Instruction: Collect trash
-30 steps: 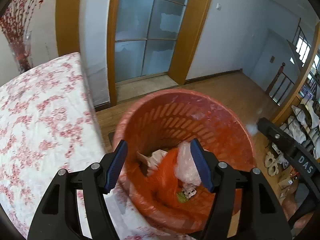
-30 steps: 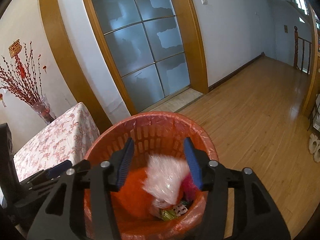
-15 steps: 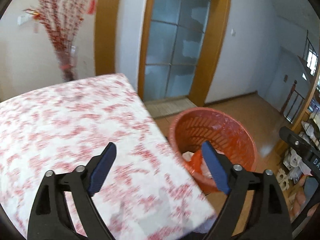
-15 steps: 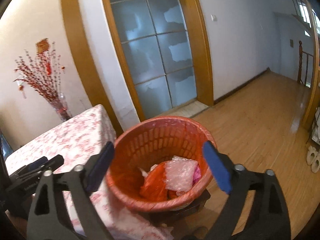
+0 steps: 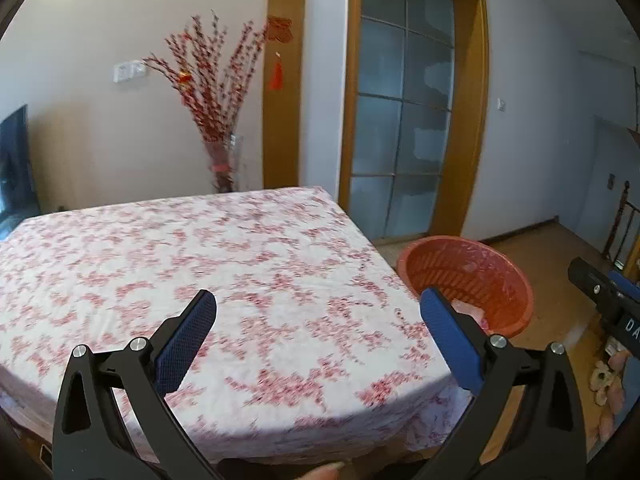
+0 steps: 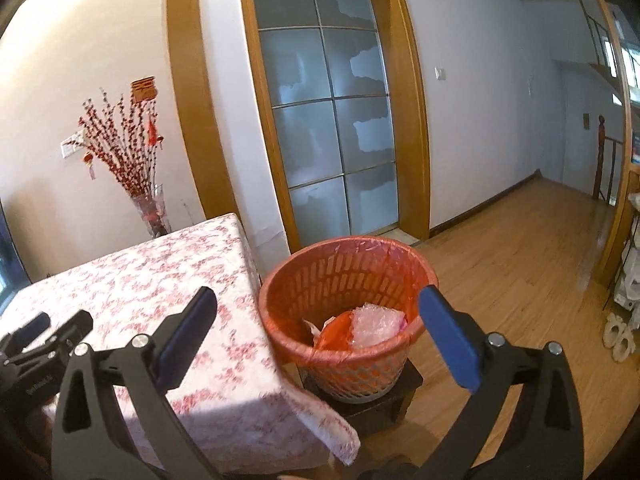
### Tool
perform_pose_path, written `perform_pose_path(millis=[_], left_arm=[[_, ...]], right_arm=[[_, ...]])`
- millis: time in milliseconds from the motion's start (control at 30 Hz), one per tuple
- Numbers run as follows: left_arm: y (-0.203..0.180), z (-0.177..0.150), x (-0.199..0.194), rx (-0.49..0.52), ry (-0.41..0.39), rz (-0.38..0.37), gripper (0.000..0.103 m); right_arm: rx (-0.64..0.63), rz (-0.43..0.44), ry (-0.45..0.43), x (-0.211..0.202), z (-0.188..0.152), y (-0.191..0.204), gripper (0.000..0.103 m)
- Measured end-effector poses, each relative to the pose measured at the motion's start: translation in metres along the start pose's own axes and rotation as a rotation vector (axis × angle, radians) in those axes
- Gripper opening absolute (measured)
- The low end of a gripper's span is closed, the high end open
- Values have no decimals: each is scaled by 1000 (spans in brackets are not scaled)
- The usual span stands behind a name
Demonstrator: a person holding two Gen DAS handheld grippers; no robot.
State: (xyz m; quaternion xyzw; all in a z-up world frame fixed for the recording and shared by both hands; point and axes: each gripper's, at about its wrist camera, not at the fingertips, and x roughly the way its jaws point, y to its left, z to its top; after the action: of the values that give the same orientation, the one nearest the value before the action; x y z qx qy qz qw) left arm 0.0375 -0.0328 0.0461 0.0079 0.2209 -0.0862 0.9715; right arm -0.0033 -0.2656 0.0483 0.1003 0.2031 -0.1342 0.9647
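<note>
An orange trash basket [image 6: 344,264] with a red liner stands on a dark low stool beside the table's right edge; it also shows in the left wrist view [image 5: 468,276]. Inside lie a clear bubble-wrap piece [image 6: 376,326] and orange plastic [image 6: 334,334]. My left gripper [image 5: 316,344] is open and empty above the table with the floral cloth [image 5: 200,260]. My right gripper [image 6: 316,328] is open and empty, raised in front of the basket. The left gripper also shows at the left of the right wrist view [image 6: 44,334].
A vase of red blossom branches [image 5: 220,128] stands by the wall behind the table. A frosted glass door [image 6: 332,128] is behind the basket. Wooden floor [image 6: 520,264] extends right. Slippers [image 6: 616,330] and a shelf are at the far right.
Both grippers pulled back and up from the basket and opened wider. The left swung left over the table. The bubble wrap now lies in the basket.
</note>
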Motion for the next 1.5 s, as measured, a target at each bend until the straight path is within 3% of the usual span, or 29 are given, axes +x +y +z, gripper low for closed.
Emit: perform_pose_path(millis=[333, 633, 1500], left_arm=[[10, -26, -27, -3, -47, 103, 100], [15, -43, -33, -14, -39, 131, 100], [24, -61, -46, -52, -25, 187, 100]], right_arm=[[-53, -85, -4, -33, -28, 23, 99], [-116, -174, -58, -51, -44, 43, 99], [-133, -171, -9, -54, -69, 55, 99]])
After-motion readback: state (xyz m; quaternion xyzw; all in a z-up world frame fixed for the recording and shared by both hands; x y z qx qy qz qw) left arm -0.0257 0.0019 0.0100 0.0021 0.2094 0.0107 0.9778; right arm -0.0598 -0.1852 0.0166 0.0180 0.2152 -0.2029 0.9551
